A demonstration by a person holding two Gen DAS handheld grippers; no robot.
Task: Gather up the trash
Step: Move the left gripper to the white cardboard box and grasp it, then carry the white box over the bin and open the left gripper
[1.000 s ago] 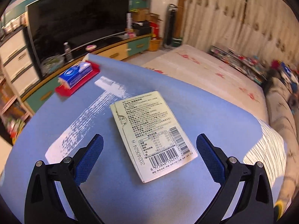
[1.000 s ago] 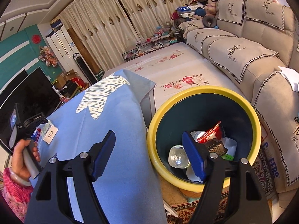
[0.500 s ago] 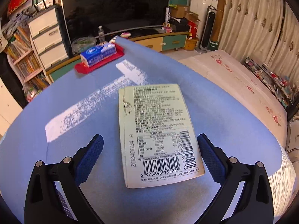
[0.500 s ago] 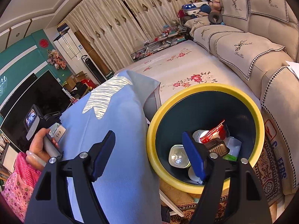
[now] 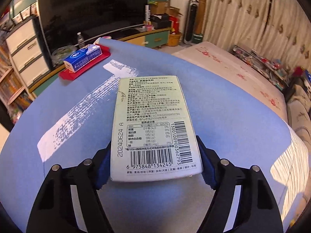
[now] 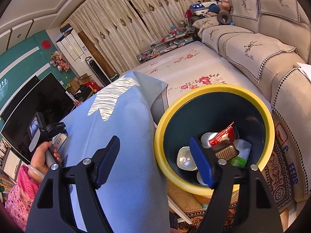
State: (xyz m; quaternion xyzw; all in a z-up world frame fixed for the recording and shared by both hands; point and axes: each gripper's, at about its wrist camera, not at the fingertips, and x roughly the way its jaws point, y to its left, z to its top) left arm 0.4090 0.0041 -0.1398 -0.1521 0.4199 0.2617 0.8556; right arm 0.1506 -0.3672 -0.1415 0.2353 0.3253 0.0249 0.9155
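Through the left wrist camera, the left gripper [image 5: 155, 161] has closed in on the pale green box [image 5: 153, 124] since half a second ago: then the blue pads stood wide on either side of it, and now they press against its two long edges near the barcode end, at the lower middle of the frame. The box lies printed side up on the blue tablecloth [image 5: 233, 116], its far end pointing toward the upper middle of the frame; whether it has left the cloth I cannot tell. At upper left a blue tissue pack [image 5: 83, 57] sits on a red tray [image 5: 77, 71] near the table's far edge, with the dark television [image 5: 91, 13] behind it. Through the right wrist camera, the right gripper [image 6: 155, 163] hangs with its jaws wide and nothing between them, much as it did a moment ago, its left pad over the tablecloth [image 6: 124, 120] and its right pad over the mouth of the yellow-rimmed bin [image 6: 219, 89] at centre right. Inside the bin lie a red wrapper [image 6: 222, 135], a clear plastic cup [image 6: 184, 158] and other scraps. At lower left the left hand [image 6: 41, 157] grips its handle, the box showing just past it, where earlier it was higher in the frame.
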